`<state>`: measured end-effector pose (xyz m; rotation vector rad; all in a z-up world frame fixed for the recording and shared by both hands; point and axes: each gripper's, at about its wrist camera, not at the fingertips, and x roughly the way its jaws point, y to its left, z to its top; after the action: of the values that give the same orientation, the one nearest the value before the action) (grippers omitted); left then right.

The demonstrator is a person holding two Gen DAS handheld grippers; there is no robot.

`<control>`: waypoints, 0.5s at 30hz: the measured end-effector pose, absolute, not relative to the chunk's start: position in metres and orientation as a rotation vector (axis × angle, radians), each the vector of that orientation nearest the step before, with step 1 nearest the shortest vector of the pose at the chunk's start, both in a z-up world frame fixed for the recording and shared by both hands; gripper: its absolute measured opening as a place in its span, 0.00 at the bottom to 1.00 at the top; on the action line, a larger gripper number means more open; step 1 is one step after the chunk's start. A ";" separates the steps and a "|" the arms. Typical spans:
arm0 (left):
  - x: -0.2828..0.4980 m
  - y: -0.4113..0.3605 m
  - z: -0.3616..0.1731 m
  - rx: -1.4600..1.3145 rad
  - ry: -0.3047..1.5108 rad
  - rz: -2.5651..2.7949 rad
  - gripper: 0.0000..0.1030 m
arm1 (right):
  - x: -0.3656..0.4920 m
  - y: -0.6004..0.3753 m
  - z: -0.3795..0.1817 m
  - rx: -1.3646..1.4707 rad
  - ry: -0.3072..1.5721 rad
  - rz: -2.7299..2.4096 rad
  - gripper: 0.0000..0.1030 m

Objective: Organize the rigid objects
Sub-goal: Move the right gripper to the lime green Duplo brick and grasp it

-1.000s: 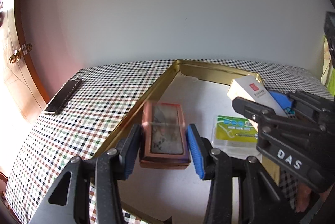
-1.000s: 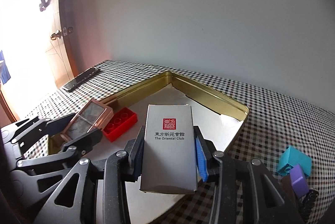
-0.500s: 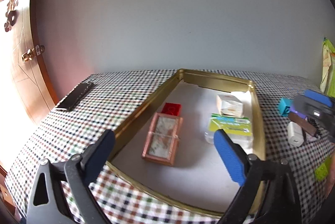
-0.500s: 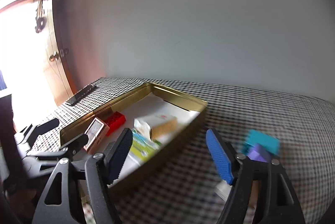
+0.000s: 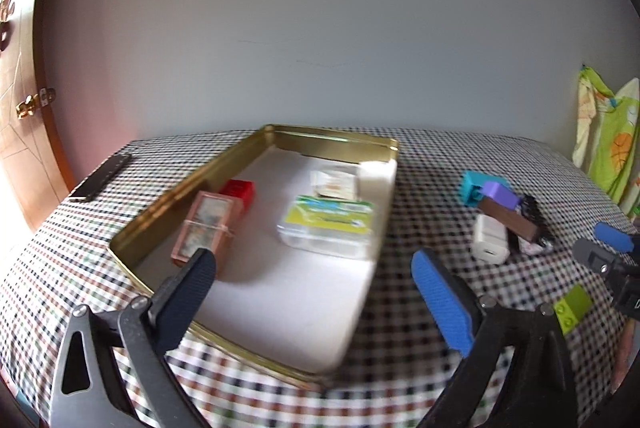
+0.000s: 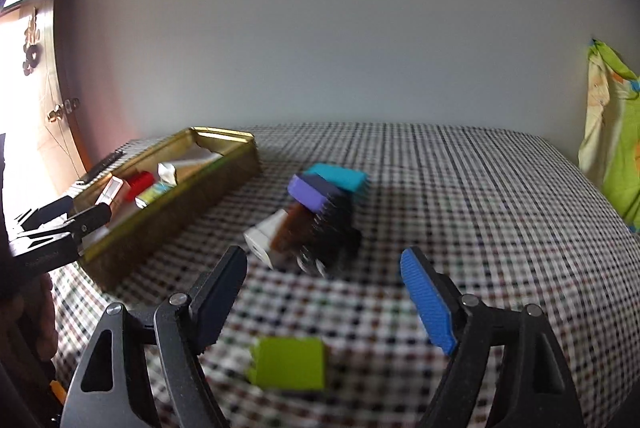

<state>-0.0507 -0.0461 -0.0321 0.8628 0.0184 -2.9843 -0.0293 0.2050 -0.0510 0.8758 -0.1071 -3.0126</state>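
Observation:
A gold tin tray on the checked tablecloth holds a pink framed box, a red brick, a green-labelled clear case and a white box. My left gripper is open and empty over the tray's near right corner. My right gripper is open and empty above the cloth, near a pile of loose pieces: a teal block, a purple block, a brown bar and a white plug. A lime brick lies between its fingers. The tray is to its left.
A dark remote lies at the table's far left edge. A wooden door stands left, a plain wall behind. A green patterned cloth hangs at the right. The pile and the lime brick also show right of the tray.
Both grippers have opened and let go: the pink box and the white box now lie in the tray. Both grippers have pulled back, the right one swinging right over the loose pile.

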 end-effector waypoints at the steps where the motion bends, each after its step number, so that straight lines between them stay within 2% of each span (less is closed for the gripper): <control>1: -0.049 -0.042 -0.033 0.869 0.015 -2.990 0.99 | -0.027 0.206 -0.054 0.889 -0.120 -2.999 0.79; 15: -0.043 -0.009 -0.042 0.919 -0.038 -3.031 0.99 | -0.020 0.205 -0.088 1.097 -0.217 -2.865 0.79</control>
<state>-0.0428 -0.0085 -0.0417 0.9190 -0.0379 -3.0307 -0.0201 0.2054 -0.0883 1.0974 -0.2170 -2.8653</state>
